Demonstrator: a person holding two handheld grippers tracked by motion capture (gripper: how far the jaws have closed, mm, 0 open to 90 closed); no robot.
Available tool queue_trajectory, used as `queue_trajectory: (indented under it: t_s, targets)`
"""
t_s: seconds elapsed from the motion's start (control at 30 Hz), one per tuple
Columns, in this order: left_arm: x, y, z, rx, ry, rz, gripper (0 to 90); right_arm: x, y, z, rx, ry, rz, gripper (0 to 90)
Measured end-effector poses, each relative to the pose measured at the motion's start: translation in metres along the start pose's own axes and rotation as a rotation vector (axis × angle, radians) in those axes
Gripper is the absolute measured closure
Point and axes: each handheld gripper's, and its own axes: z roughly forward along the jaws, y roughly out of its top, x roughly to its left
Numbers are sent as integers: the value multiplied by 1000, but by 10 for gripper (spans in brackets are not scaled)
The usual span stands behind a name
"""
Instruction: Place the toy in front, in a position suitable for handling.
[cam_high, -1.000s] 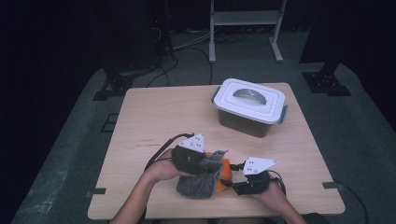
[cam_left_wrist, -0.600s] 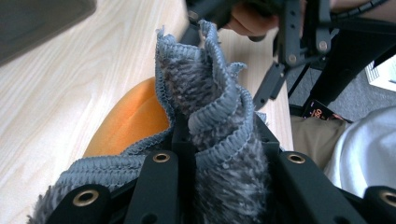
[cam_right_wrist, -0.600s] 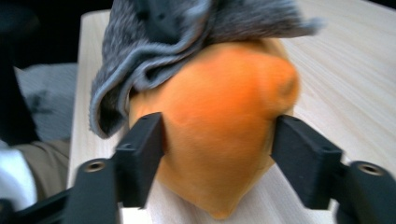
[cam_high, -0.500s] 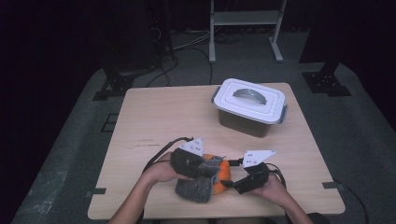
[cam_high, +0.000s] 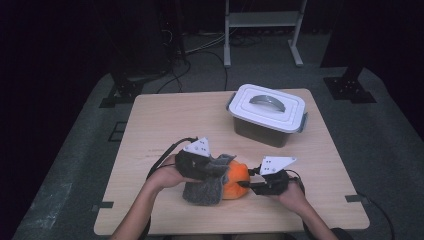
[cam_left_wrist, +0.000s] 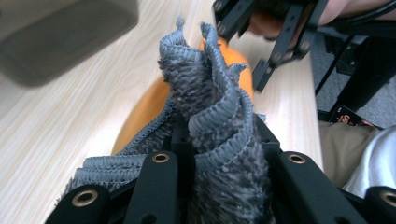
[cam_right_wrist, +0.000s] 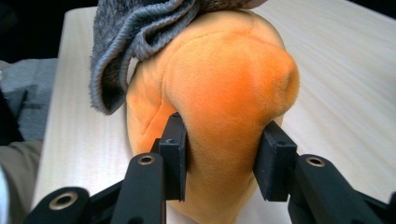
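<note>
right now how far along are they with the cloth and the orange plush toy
Done: the grey cloth already lies over one side of the orange plush toy. In hand: the left gripper is shut on a bunched fold of cloth, and the right gripper has just been closing its jaws, which now press the toy's sides. Left: much of the toy is uncovered, and the lidded white bin stands untouched.

The grey cloth (cam_left_wrist: 219, 135) is shaggy terry with ribbed hems; the orange toy (cam_right_wrist: 224, 107) is smooth, matt plush. The bench (cam_high: 175, 120) is pale matt wood-grain, the lidded box (cam_high: 267, 112) smooth plastic.
</note>
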Motion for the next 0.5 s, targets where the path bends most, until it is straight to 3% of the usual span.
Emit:
queue_trajectory:
  t_s: [0.17,0.27,0.4,0.47,0.5]
  targets:
    - [4,-10,8,-15,-15,-30,693,2,-5,5,-4,8,18,566]
    - [-1,-2,6,-18,-11,-8,692,0,-8,4,-10,9,27,568]
    - [-8,11,6,-39,-37,32,689,-1,-11,4,-20,8,45,568]
    - [-10,13,11,-19,-36,40,686,-1,-11,5,-23,6,43,567]
    - [-9,11,15,15,-27,53,686,-1,-11,5,-23,6,41,567]
